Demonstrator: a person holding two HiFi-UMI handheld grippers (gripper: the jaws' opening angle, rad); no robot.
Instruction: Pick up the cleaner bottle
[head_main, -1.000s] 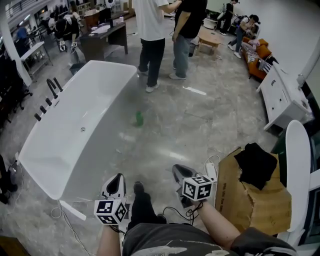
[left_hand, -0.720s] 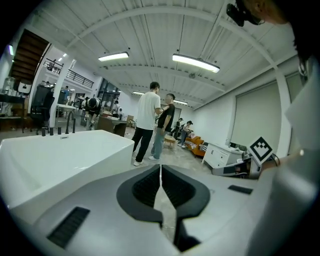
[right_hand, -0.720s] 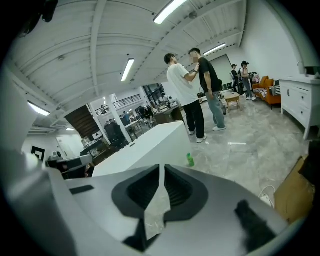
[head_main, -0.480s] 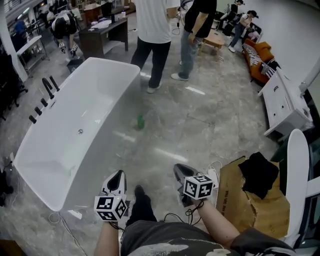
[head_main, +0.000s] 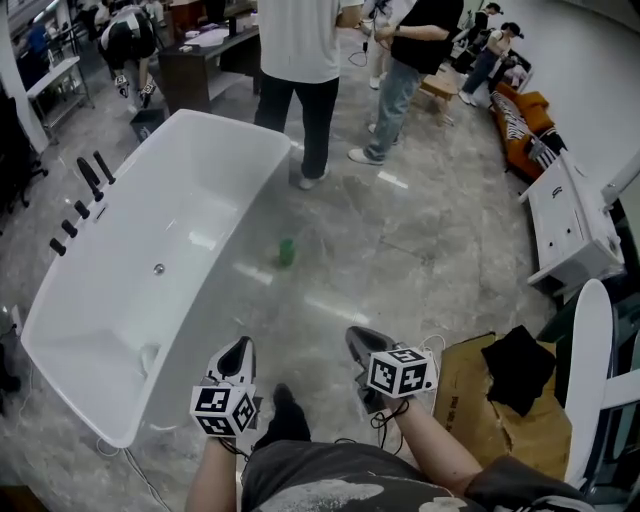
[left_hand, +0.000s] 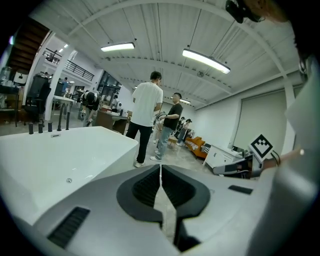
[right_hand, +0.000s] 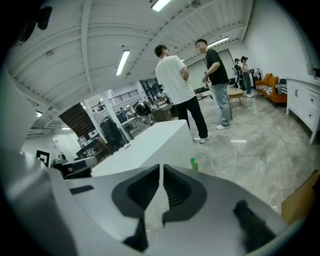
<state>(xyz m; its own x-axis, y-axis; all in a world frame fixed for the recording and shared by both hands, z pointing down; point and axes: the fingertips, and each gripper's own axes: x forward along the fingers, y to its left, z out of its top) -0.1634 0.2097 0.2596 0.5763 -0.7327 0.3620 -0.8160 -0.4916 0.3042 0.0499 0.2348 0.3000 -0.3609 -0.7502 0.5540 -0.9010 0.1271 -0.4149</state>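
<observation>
The green cleaner bottle stood upright on the grey marbled floor, just beside the long outer wall of the white bathtub — well ahead of both grippers and touched by neither. The left gripper and the right gripper were held low near the person's body, side by side but apart. Each had its jaws pressed together with nothing between them. To the right of the right gripper lay a cardboard box with a black cloth on top. Past the tub's far end stood two people — one in a white shirt, one in a black shirt. A white cabinet stood at the right.
</observation>
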